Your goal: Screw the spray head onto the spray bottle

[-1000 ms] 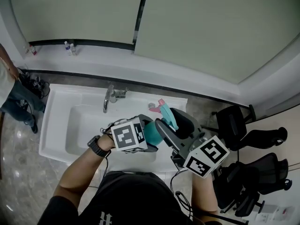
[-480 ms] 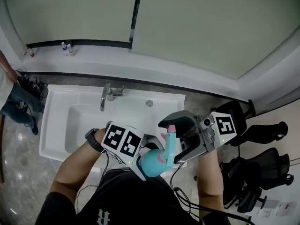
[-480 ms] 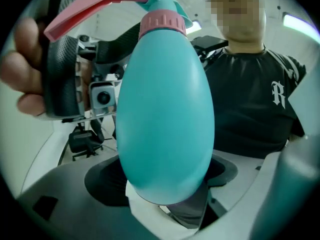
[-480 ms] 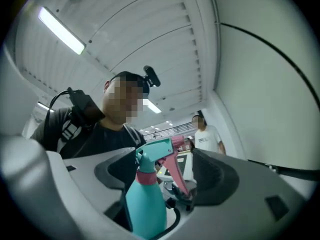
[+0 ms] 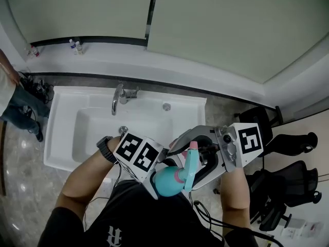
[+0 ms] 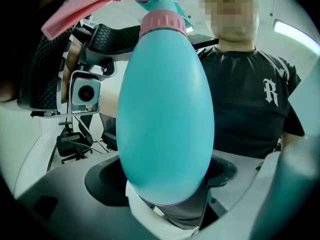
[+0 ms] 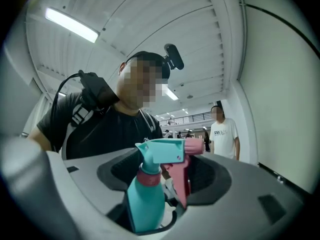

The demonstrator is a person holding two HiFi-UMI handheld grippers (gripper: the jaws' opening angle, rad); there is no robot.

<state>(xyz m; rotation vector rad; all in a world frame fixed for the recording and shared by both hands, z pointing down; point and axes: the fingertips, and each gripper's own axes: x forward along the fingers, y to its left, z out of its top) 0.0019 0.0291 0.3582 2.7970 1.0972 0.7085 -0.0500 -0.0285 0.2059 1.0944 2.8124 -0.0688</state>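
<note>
Left hand-held gripper (image 5: 157,179) is clamped on the teal spray bottle (image 5: 167,183), near the sink's (image 5: 56,133) front edge. Left gripper view: the bottle fills its jaws. Right gripper view: the right hand-held gripper (image 7: 165,181), its jaws just opened wide, flanks the spray head (image 7: 167,151), seemingly without touching it.

One spray bottle (image 6: 165,109), one spray head (image 7: 167,151), one sink (image 5: 67,138), two tongs: left tongs (image 5: 157,180), right tongs (image 5: 198,158).
</note>
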